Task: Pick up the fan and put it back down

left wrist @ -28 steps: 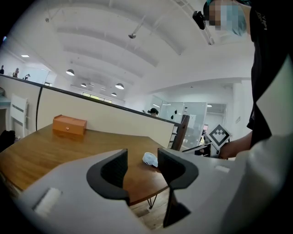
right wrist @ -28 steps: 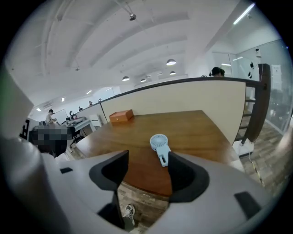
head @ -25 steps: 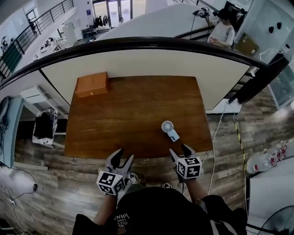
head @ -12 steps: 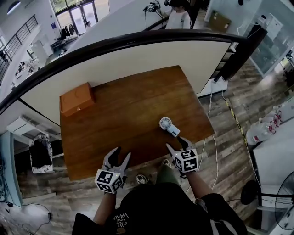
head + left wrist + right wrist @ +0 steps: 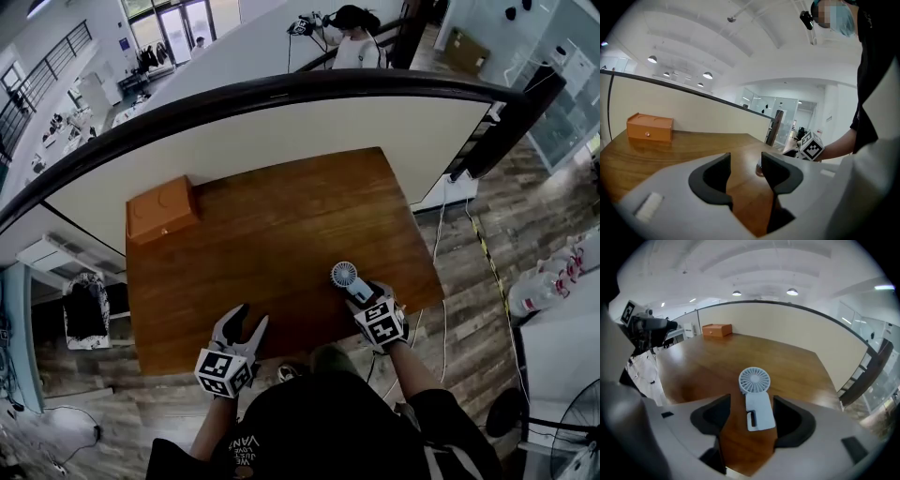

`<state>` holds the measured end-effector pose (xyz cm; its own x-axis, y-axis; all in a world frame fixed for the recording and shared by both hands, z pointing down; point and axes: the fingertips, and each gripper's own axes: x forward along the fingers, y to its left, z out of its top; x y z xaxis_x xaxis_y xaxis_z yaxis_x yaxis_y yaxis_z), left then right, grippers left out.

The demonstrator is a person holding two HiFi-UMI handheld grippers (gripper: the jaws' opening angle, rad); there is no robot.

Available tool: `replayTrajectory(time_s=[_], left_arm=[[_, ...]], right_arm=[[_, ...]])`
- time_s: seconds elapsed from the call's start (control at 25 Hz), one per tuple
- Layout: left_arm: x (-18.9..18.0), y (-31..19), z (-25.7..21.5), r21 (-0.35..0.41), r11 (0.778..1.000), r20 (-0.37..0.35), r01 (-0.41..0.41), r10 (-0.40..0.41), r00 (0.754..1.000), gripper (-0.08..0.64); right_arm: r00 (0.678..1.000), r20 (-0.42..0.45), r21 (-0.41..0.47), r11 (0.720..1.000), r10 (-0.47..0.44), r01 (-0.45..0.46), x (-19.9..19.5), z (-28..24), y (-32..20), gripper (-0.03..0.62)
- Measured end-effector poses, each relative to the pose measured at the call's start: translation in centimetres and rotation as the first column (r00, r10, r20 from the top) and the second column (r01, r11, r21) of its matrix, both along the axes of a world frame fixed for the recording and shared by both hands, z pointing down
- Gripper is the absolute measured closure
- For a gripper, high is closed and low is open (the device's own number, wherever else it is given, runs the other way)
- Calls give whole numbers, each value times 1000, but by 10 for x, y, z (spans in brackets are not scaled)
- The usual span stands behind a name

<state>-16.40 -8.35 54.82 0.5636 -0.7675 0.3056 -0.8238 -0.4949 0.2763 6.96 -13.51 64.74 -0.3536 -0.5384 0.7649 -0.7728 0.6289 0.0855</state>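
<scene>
head view lower left: left gripper [image 5: 251,317] hovering at counter [image 5: 281,216] front edge, fingers narrowly apart, empty | lower right: fan [image 5: 344,275] lying flat by front edge, likely light, rigid plastic, grille delicate, handle suiting grasp | right gripper [image 5: 362,292] straddling handle, fingers wide, not pinching

fan [image 5: 345,276] on table [image 5: 272,239], box [image 5: 161,208] far left

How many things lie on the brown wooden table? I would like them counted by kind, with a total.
Small white handheld fan: 1
Orange wooden box: 1
Total: 2
</scene>
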Motion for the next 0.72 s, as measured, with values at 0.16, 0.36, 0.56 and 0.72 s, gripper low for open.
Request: replayTrajectory(time_s=[0.16, 0.36, 0.56, 0.72], left_arm=[[4, -21, 0, -6, 1000, 6, 29, -29, 1000, 370], [17, -43, 5, -29, 999, 8, 26, -26, 1000, 370], [28, -63, 6, -40, 999, 10, 23, -22, 1000, 370], [34, -75, 9, -47, 999, 3, 18, -18, 1000, 370]], right_arm=[[996, -38, -45, 996, -82, 81, -1, 19, -14, 337], [989, -45, -98, 986, -138, 133, -3, 33, -27, 337], [989, -23, -141, 980, -147, 142, -4, 37, -32, 369], [994, -6, -153, 982, -112, 109, 3, 35, -42, 370]])
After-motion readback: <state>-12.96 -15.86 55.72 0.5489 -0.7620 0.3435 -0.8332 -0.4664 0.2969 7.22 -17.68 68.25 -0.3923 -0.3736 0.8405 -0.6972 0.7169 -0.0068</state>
